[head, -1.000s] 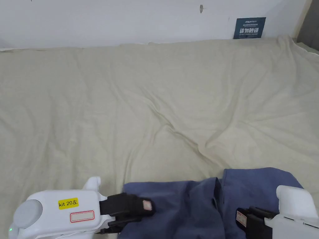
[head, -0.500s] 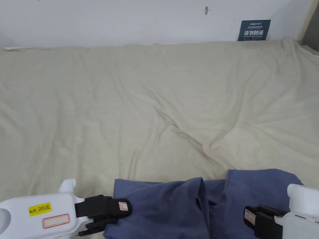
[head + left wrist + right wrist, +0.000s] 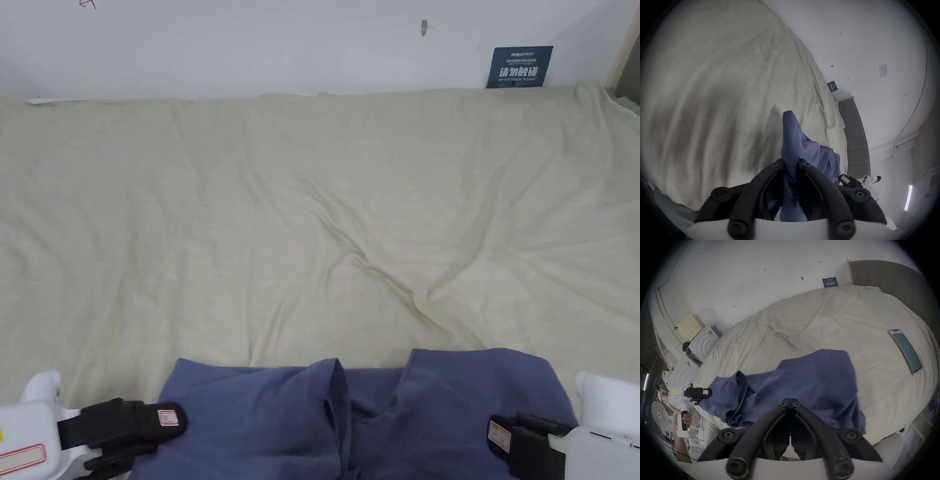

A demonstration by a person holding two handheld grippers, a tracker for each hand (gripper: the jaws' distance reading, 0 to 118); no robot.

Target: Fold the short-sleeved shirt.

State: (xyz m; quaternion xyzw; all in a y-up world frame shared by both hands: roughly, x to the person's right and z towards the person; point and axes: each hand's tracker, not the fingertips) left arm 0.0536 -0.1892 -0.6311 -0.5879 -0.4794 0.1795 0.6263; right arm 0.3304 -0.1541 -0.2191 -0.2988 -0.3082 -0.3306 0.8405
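Observation:
A blue short-sleeved shirt (image 3: 350, 419) lies crumpled at the near edge of the bed, with a raised fold in its middle. My left gripper (image 3: 169, 420) sits at the shirt's left edge, shut on a bunch of the blue cloth (image 3: 791, 146) that runs up between its jaws. My right gripper (image 3: 500, 434) is at the shirt's right side; its jaws are pressed together on the cloth (image 3: 810, 378). The cloth hangs stretched between the two grippers. In the right gripper view a hand holds the left gripper (image 3: 705, 392) by its handle.
A wrinkled beige sheet (image 3: 312, 206) covers the bed up to the white wall. A phone (image 3: 906, 352) lies on the sheet to the right of the shirt. A grey headboard (image 3: 883, 272) stands on the right. White boxes (image 3: 703, 340) and a fan (image 3: 659, 415) stand beyond the bed's left end.
My left gripper has moved left with the shirt's edge in it, pulling the cloth wider. The right gripper has kept its place. The head camera has tilted a little.

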